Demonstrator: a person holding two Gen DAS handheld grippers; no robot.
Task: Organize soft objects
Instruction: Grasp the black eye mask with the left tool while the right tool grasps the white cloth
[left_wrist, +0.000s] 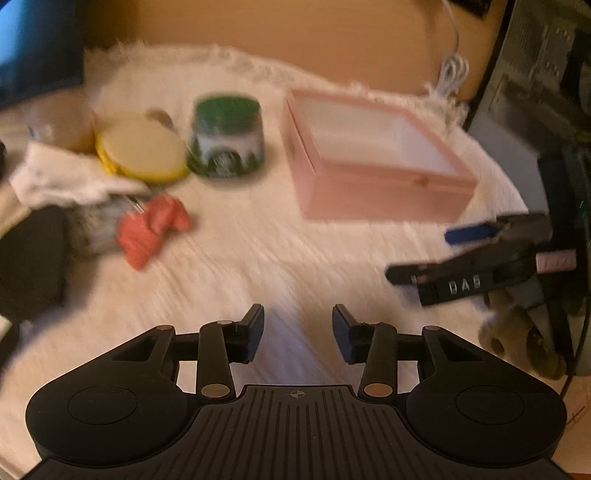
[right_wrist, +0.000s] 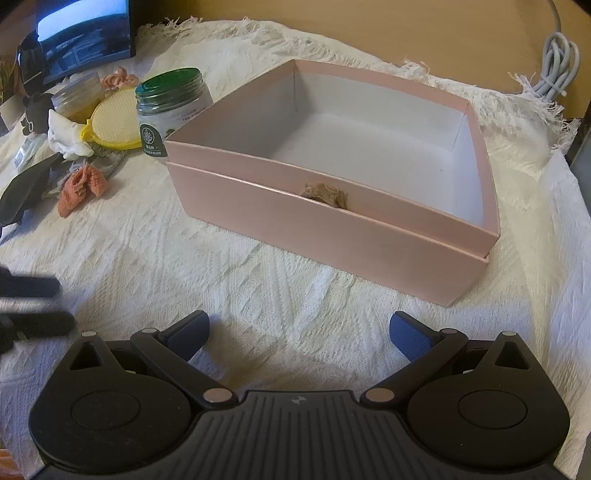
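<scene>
Left gripper (left_wrist: 298, 334) jaws apart, nothing between, over white cloth (left_wrist: 236, 266). Right gripper (right_wrist: 299, 338) jaws wide, empty. Pink box (right_wrist: 332, 221) at 12 o'clock, tan soft piece (right_wrist: 325, 192) inside near wall. Coral scrunchie (right_wrist: 79, 186) at 10 o'clock beside green-lidded jar (right_wrist: 171, 107).

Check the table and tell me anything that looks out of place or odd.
One oddity: a crumpled tan soft scrap sits just inside the pink cardboard box, against its near wall. The box is otherwise empty. The coral knitted cloth still lies outside among the clutter at left.
</scene>
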